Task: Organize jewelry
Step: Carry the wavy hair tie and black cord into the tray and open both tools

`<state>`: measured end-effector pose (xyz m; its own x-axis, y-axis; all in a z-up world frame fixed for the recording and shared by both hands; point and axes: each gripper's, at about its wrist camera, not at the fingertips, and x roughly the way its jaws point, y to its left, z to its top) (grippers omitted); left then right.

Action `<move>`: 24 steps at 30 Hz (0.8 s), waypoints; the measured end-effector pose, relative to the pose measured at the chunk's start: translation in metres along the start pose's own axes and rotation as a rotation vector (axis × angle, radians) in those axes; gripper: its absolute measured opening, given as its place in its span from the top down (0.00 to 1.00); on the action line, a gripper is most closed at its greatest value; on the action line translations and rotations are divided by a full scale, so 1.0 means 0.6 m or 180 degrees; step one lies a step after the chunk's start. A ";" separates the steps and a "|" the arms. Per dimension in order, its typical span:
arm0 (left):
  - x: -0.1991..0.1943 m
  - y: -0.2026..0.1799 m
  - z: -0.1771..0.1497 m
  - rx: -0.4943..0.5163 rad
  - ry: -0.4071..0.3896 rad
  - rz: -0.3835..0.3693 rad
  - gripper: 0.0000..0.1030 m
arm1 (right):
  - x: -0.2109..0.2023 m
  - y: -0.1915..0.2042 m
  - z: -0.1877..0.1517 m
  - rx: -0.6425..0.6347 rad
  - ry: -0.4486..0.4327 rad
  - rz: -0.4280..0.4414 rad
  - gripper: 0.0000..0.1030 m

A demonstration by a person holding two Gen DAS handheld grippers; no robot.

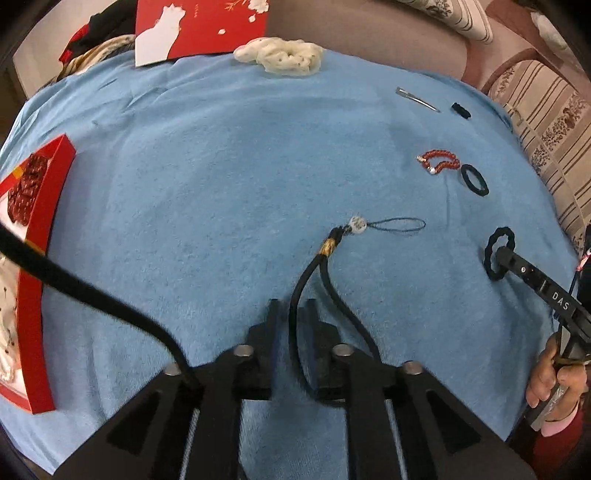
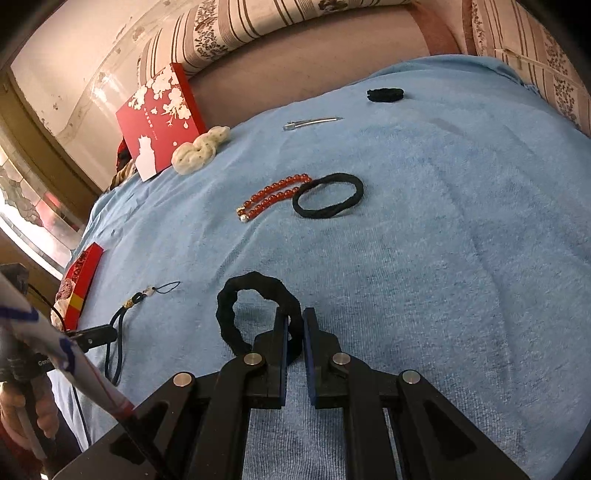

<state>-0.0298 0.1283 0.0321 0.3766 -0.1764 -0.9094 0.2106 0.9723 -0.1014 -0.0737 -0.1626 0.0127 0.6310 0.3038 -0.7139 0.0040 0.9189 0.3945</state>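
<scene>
A black cord strap with a gold band and white bead lies on the blue towel; its loop runs between the fingers of my left gripper, which is shut on it. It also shows in the right wrist view. My right gripper is shut on the near side of a wavy black scrunchie, seen in the left view too. A red bead bracelet and a plain black hair band lie further out.
An open red box with dark red beads sits at the left edge. A red lid and a cream scrunchie are at the back. A silver hair clip and a small black band lie far right. Striped cushions border the towel.
</scene>
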 end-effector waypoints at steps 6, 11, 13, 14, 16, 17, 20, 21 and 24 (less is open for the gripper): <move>0.030 -0.039 0.016 0.0311 -0.0090 0.0240 0.74 | 0.005 -0.001 0.001 0.0004 -0.0015 -0.0006 0.91; 0.021 -0.038 0.021 0.0192 -0.0110 0.0081 0.97 | 0.004 0.002 -0.001 -0.0039 -0.0053 -0.0043 0.91; -0.002 -0.031 0.019 0.0093 -0.0203 0.0012 0.97 | -0.001 0.004 -0.005 -0.0039 -0.0074 -0.0059 0.92; -0.020 -0.025 0.017 0.0031 -0.0266 -0.0050 0.97 | -0.004 0.005 -0.007 -0.0029 -0.0064 -0.0050 0.92; -0.066 -0.006 0.012 -0.0086 -0.0427 -0.0147 0.97 | -0.012 0.008 -0.005 -0.0010 -0.0041 -0.0039 0.92; -0.085 0.003 0.010 -0.0116 -0.0486 -0.0174 0.97 | -0.019 0.013 -0.002 -0.0005 -0.0045 -0.0014 0.93; -0.159 0.038 -0.001 -0.0192 -0.0752 -0.0189 0.97 | -0.039 0.043 0.010 -0.0076 -0.0068 0.0035 0.93; -0.180 0.052 -0.005 -0.0225 -0.0824 -0.0177 0.97 | -0.044 0.054 0.013 -0.0113 -0.0074 0.0050 0.93; -0.236 0.109 -0.015 -0.0394 -0.1022 -0.0070 0.97 | -0.057 0.112 0.028 -0.0268 -0.0081 0.0159 0.93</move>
<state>-0.0772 0.2183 0.1507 0.6421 -0.2177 -0.7351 0.1182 0.9755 -0.1856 -0.0821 -0.1156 0.0733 0.6484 0.3443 -0.6790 -0.0926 0.9209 0.3786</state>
